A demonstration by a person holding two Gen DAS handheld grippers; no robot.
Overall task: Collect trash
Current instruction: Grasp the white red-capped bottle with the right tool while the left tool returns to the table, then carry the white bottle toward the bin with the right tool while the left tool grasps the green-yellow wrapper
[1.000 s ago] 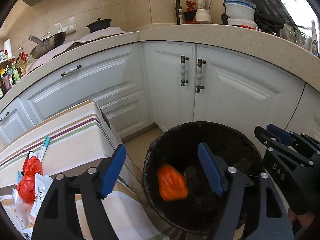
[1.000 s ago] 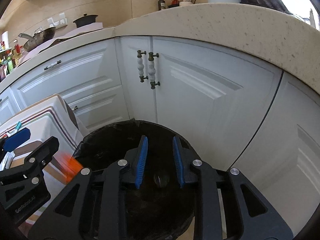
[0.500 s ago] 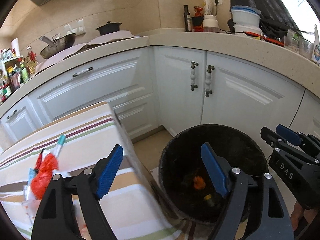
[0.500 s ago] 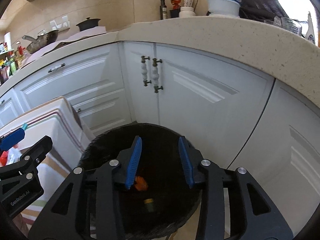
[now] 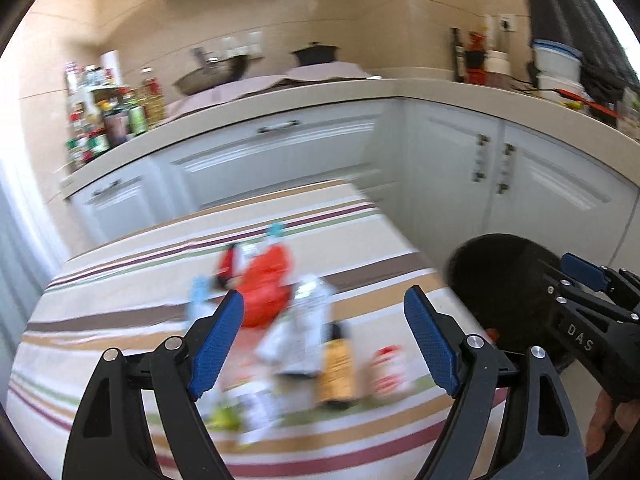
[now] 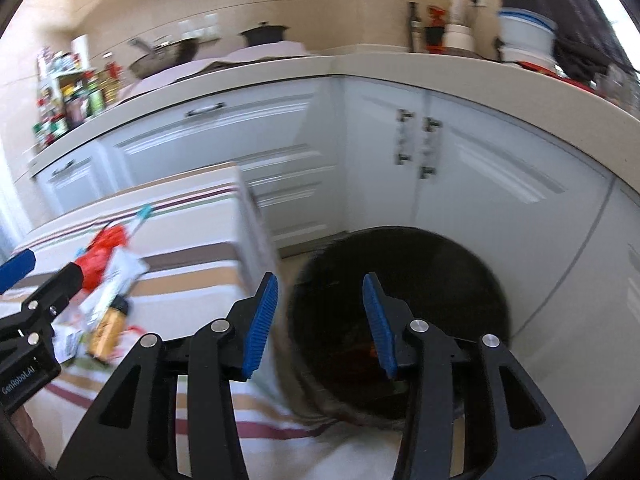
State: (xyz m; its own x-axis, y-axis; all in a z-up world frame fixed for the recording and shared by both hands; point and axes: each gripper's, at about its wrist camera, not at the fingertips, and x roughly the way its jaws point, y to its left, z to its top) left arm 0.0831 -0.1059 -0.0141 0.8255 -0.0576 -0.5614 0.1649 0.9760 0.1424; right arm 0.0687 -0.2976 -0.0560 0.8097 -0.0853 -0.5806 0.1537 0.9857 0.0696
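Note:
Trash lies on the striped tablecloth (image 5: 120, 312): a red crumpled bag (image 5: 266, 288), a white wrapper (image 5: 304, 332), a small brown bottle (image 5: 336, 364) and a red-and-white packet (image 5: 388, 368), all blurred. My left gripper (image 5: 324, 340) is open and empty above this pile. The black-lined trash bin (image 6: 400, 292) stands on the floor right of the table. My right gripper (image 6: 320, 320) is open and empty over the bin's left rim; it also shows in the left wrist view (image 5: 580, 276). The red bag (image 6: 100, 256) and the bottle (image 6: 108, 326) show in the right wrist view.
White kitchen cabinets (image 5: 520, 184) with a beige countertop (image 5: 440, 88) stand behind the table and bin. Bottles (image 5: 104, 120), a wok (image 5: 212, 72) and a pot (image 5: 314, 54) sit on the counter. The table edge (image 6: 256, 232) drops close to the bin.
My left gripper has swung left from over the bin to over the table's trash pile. The orange trash fell into the bin. My right gripper has opened wider and drawn back.

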